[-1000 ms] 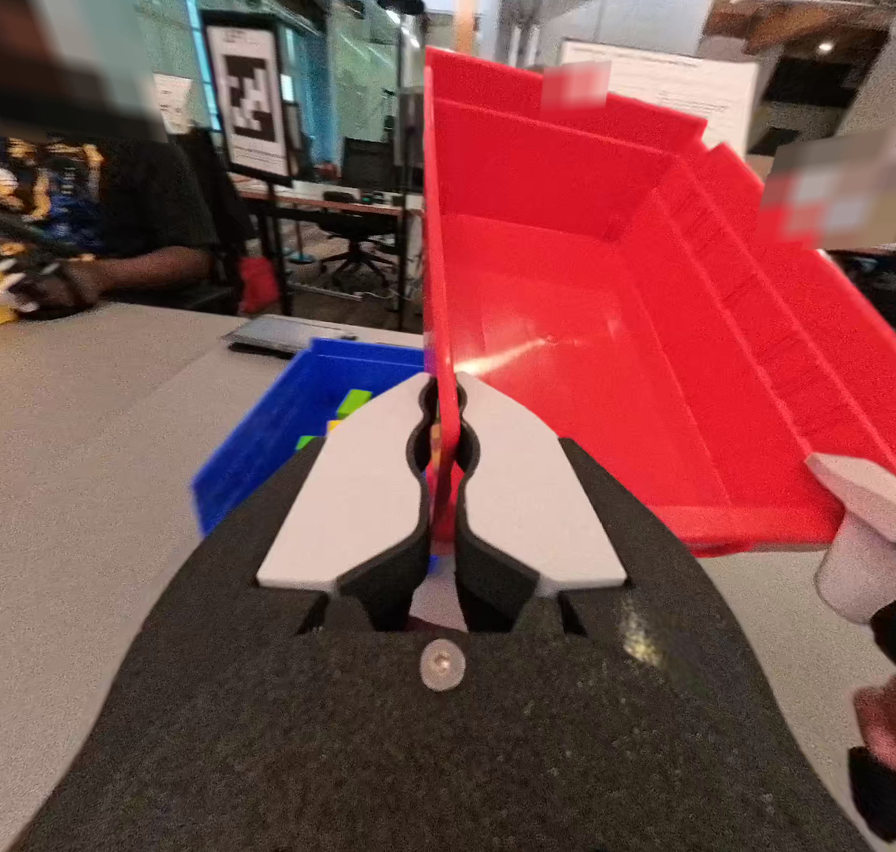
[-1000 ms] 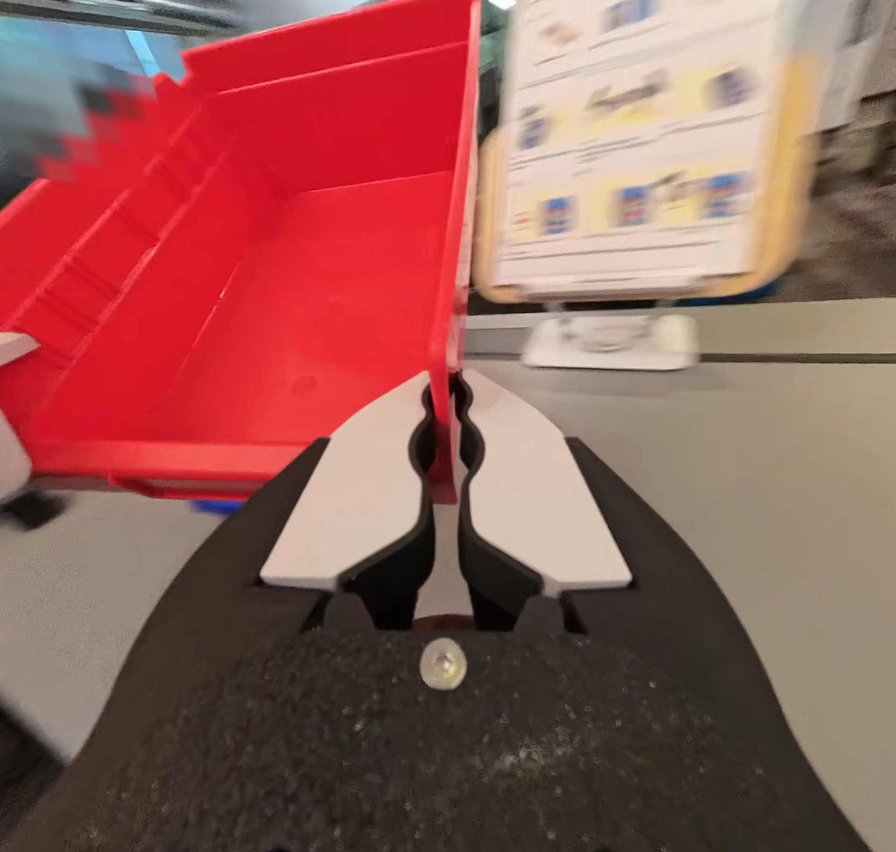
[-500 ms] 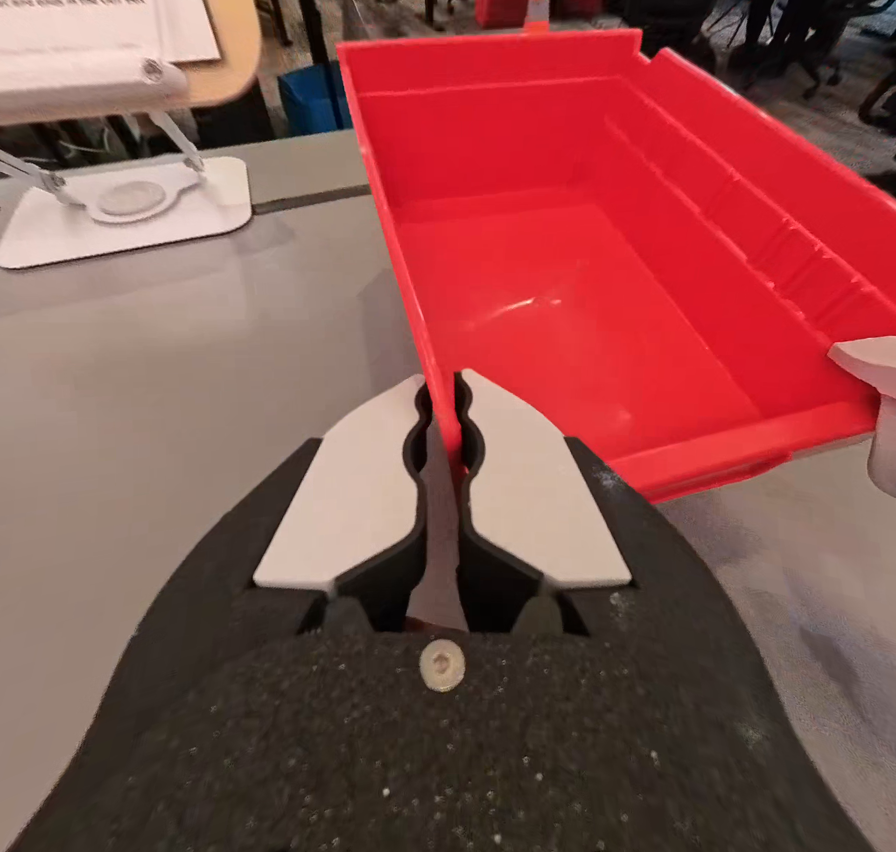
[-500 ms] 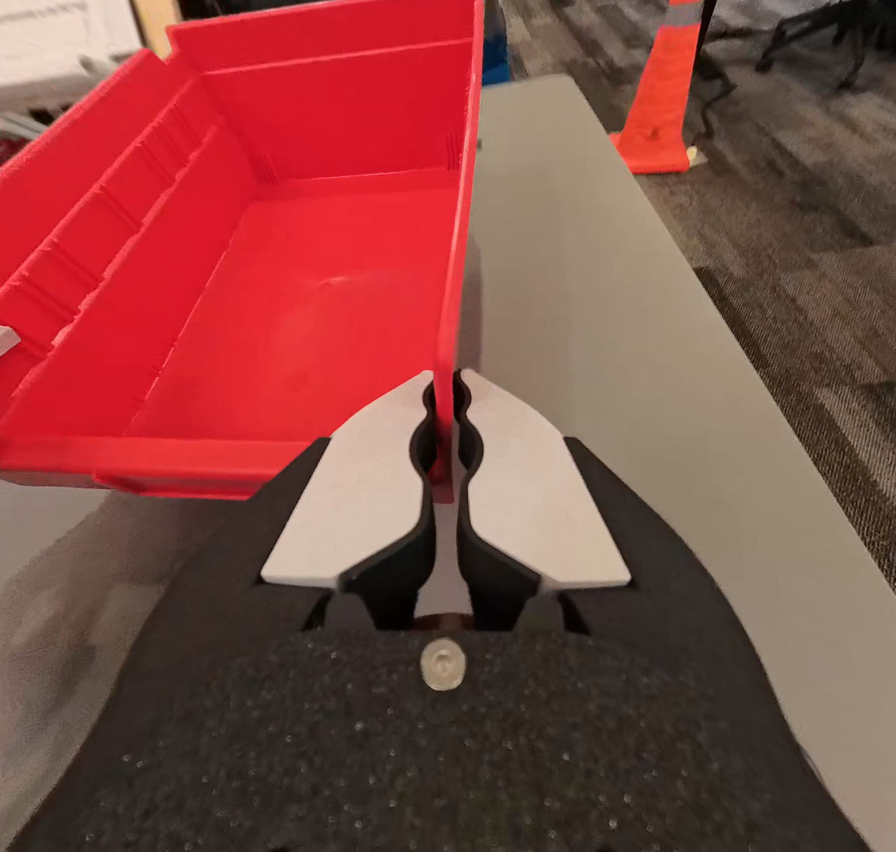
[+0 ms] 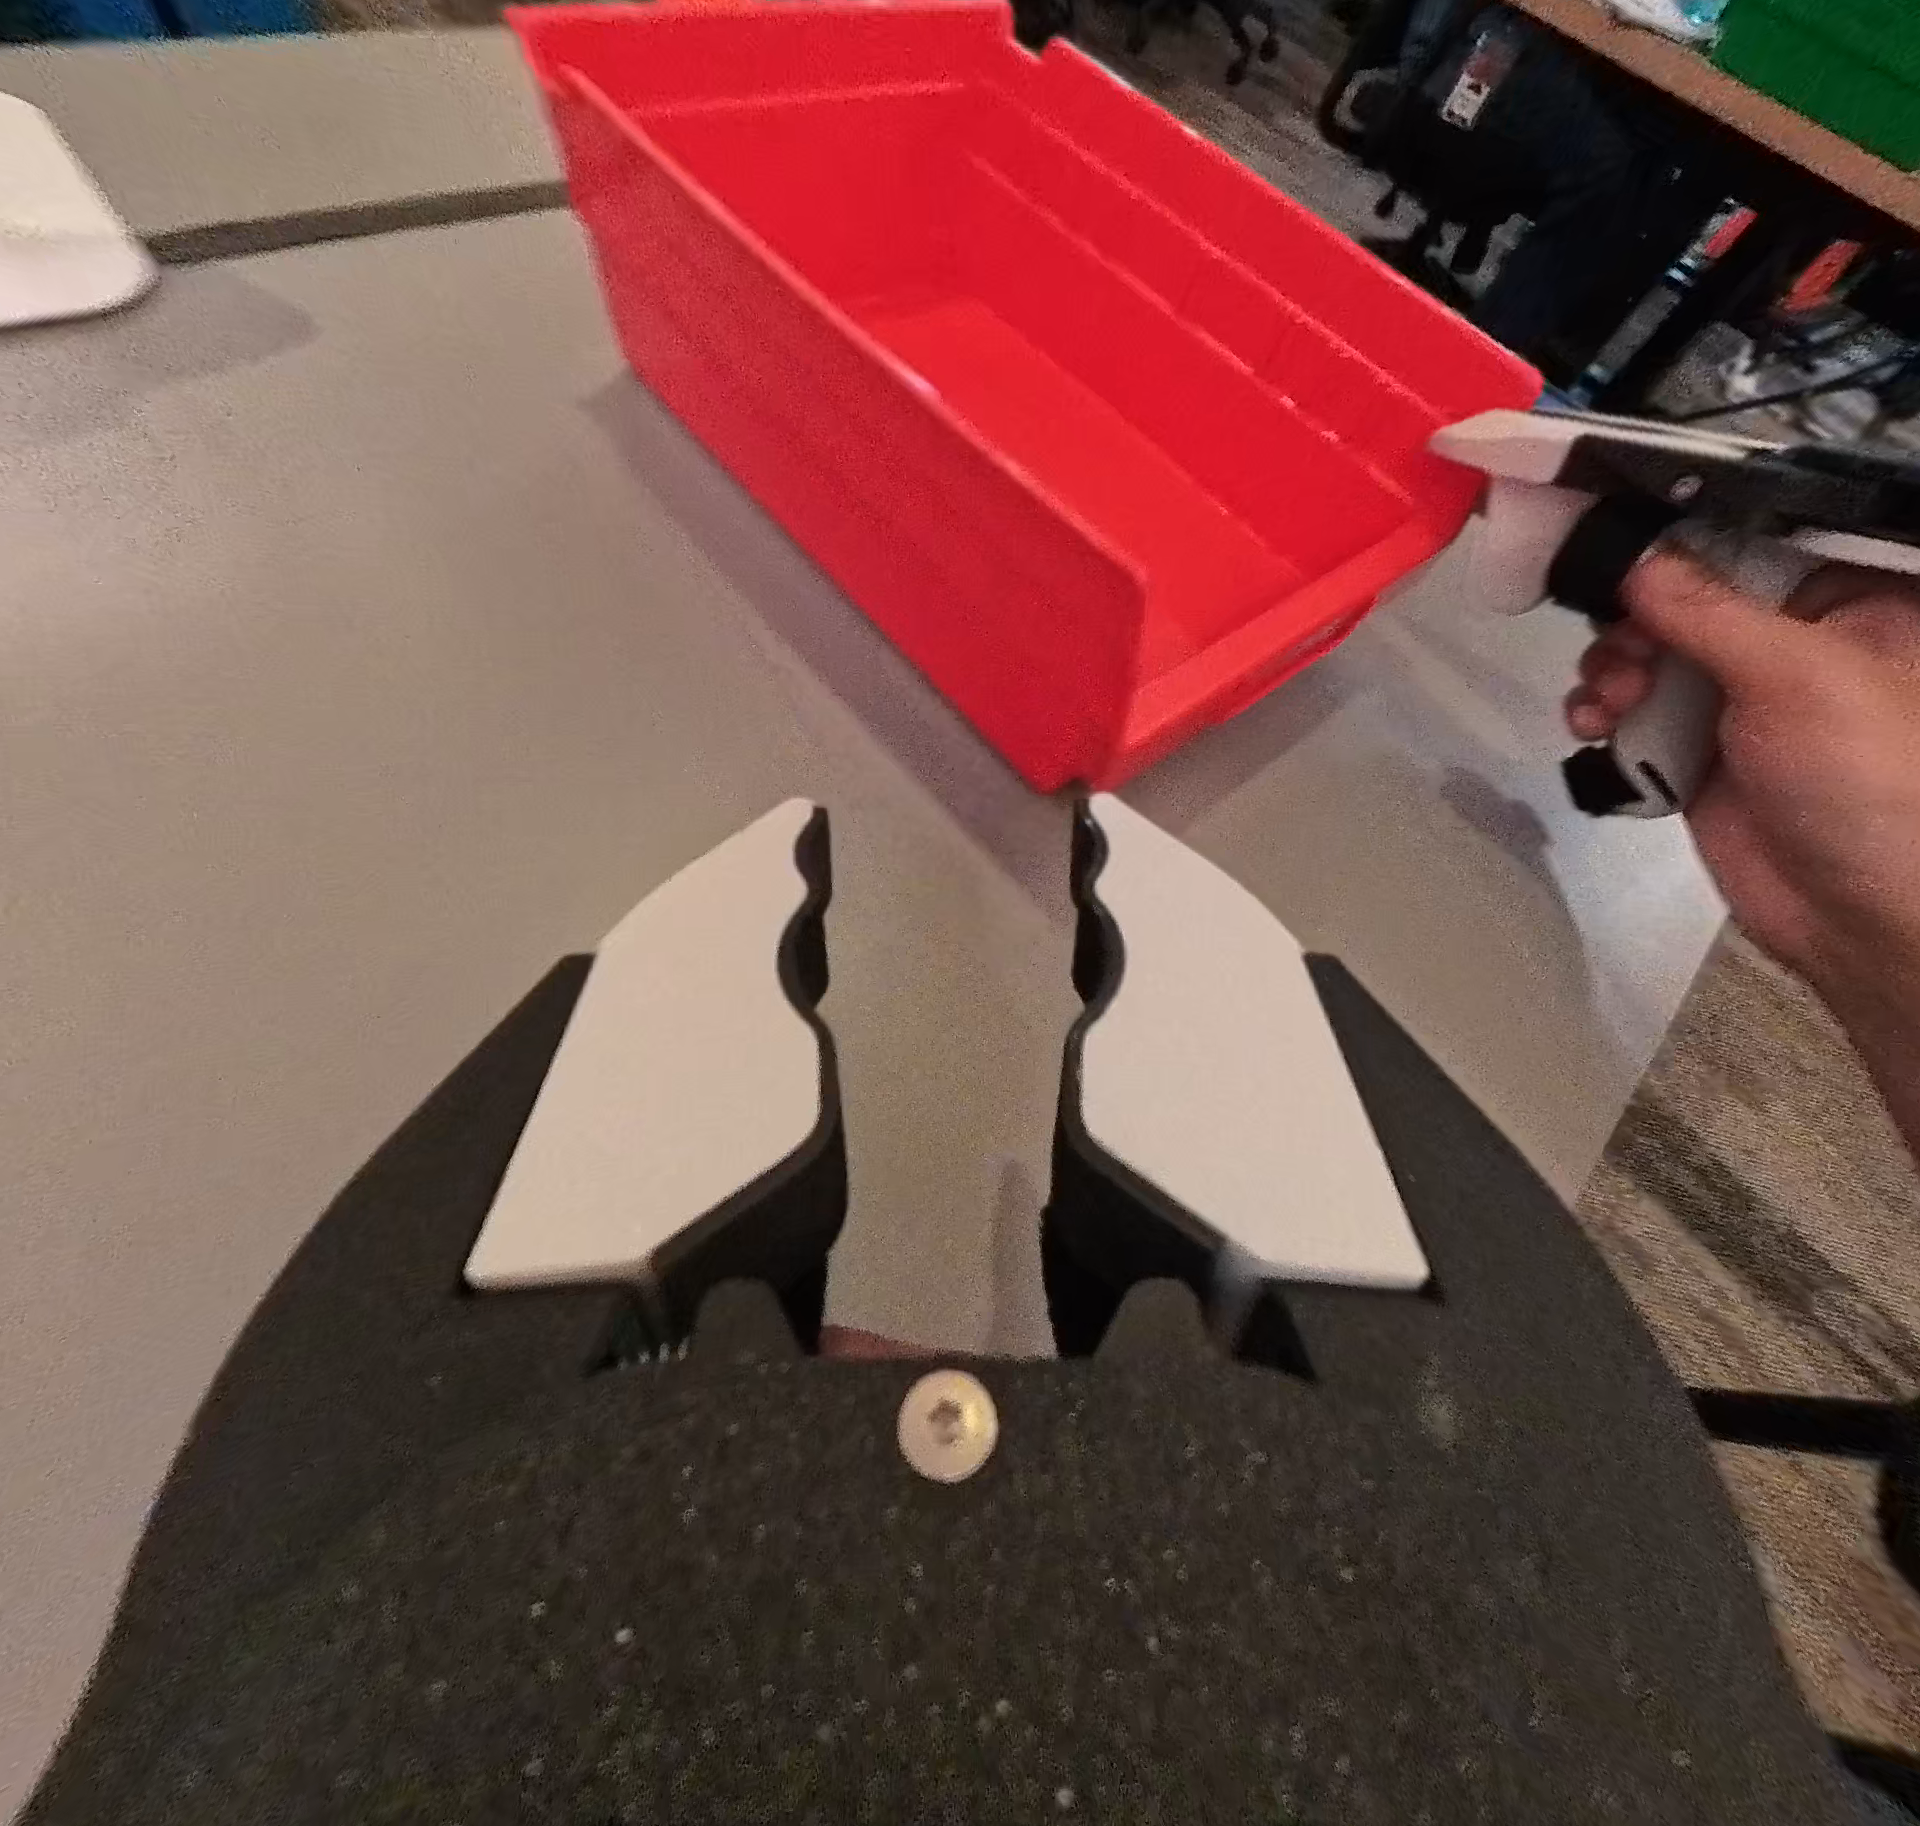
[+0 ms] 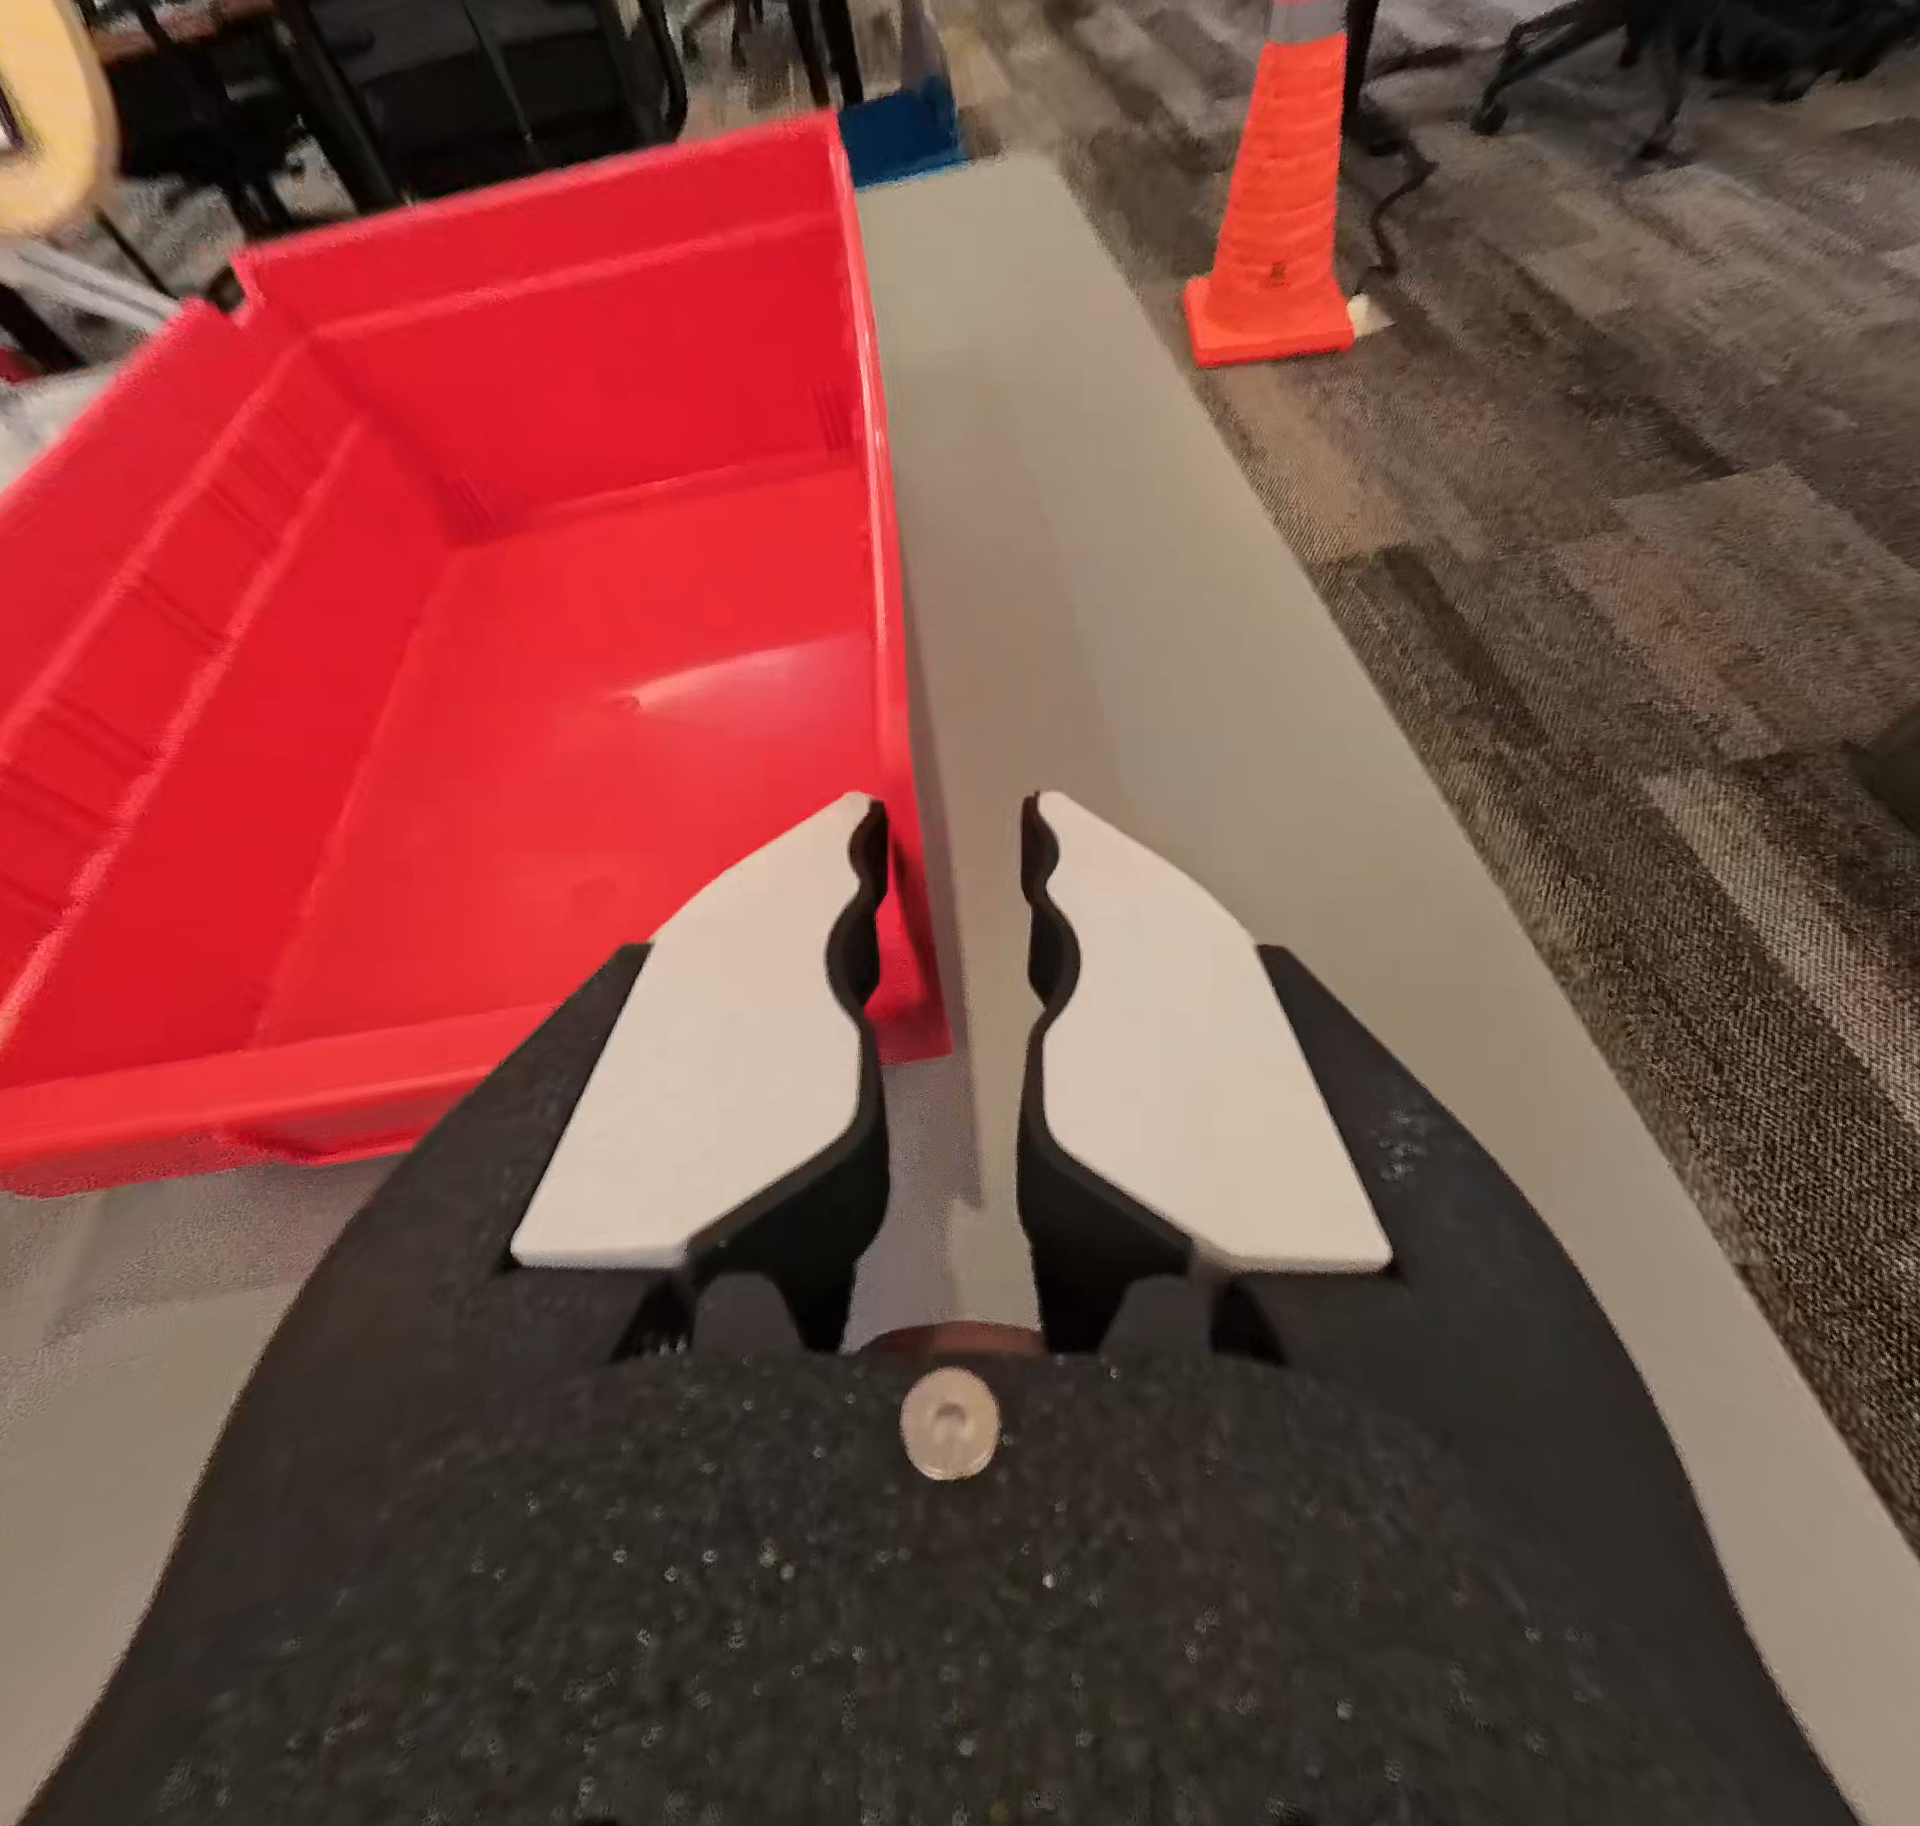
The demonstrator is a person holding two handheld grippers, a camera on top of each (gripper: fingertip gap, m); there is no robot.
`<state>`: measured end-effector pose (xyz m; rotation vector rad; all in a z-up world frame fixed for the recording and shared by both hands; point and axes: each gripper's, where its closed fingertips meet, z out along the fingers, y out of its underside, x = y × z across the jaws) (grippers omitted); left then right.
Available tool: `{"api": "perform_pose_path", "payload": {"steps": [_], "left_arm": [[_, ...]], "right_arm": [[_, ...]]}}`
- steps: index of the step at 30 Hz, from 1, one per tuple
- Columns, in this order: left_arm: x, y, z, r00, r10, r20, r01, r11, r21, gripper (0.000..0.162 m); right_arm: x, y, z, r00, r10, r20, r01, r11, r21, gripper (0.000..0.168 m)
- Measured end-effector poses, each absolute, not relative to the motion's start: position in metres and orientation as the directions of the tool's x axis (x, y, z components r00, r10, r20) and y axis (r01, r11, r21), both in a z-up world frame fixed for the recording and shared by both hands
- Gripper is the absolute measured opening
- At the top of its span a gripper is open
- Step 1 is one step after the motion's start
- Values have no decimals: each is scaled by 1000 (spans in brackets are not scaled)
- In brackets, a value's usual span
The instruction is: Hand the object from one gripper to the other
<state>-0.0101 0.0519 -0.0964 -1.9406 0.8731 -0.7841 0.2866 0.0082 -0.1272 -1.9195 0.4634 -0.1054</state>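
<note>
An empty red bin [image 5: 883,488] sits on the grey table [image 5: 312,633]. My left gripper [image 5: 948,820] is open and holds nothing; the bin's near corner lies just beyond its right fingertip [image 5: 1143,903]. In the right wrist view the bin [image 6: 520,737] fills the left side. My right gripper [image 6: 951,810] is open astride the bin's right wall: the wall stands close to the left pad [image 6: 769,997], with a clear gap to the right pad. In the left wrist view the right gripper [image 5: 1496,498], in a person's hand [image 5: 1787,758], is at the bin's far wall.
The table's right edge [image 6: 1351,841] runs close beside the bin, with carpet floor beyond. An orange cone [image 6: 1278,166] stands on the floor. A blue box [image 6: 899,129] is behind the bin. A white stand base [image 5: 52,228] is at the far left.
Both grippers were shut on the bin's side walls and carried it from the air down to the table. Both have now opened, and my left gripper has drawn back off the wall.
</note>
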Motion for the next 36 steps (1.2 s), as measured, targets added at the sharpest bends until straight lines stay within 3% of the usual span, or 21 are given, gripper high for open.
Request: {"api": "perform_pose_path", "payload": {"steps": [3,8,12,15,18,19,22,26,36], "left_arm": [[-144,82,-77,714,-692,109,-209,-358,-910,44],[-399,139,-78,953,-302,30,-93,-386,-918,55],[-507,160,-105,992,-120,-35,-85,-444,-892,56],[-529,182,-115,994,-94,-60,-95,-436,-895,49],[-529,210,-125,990,-134,43,-25,-466,-884,48],[-529,217,-128,986,-147,77,-2,-471,-882,41],[-526,226,-132,966,-221,133,10,-483,-875,3],[-530,225,-132,975,-208,71,-42,-493,-869,3],[-531,222,-132,977,-179,118,13,-502,-865,4]], "right_arm": [[278,-9,-102,914,-397,-83,-199,-260,-945,28],[231,-14,-79,925,-368,92,-3,-249,-969,30],[190,3,-77,961,-277,-13,-81,-233,-969,28],[150,10,-68,978,-165,-131,-161,-183,-970,26],[120,9,-73,984,-127,-126,-146,-170,-974,26],[111,8,-77,986,-113,-124,-142,-172,-975,25],[99,7,-95,988,-93,-124,-142,-220,-965,25],[107,4,-97,987,-96,-132,-150,-223,-963,25],[126,1,-112,991,-90,-101,-123,-291,-949,27]]}}
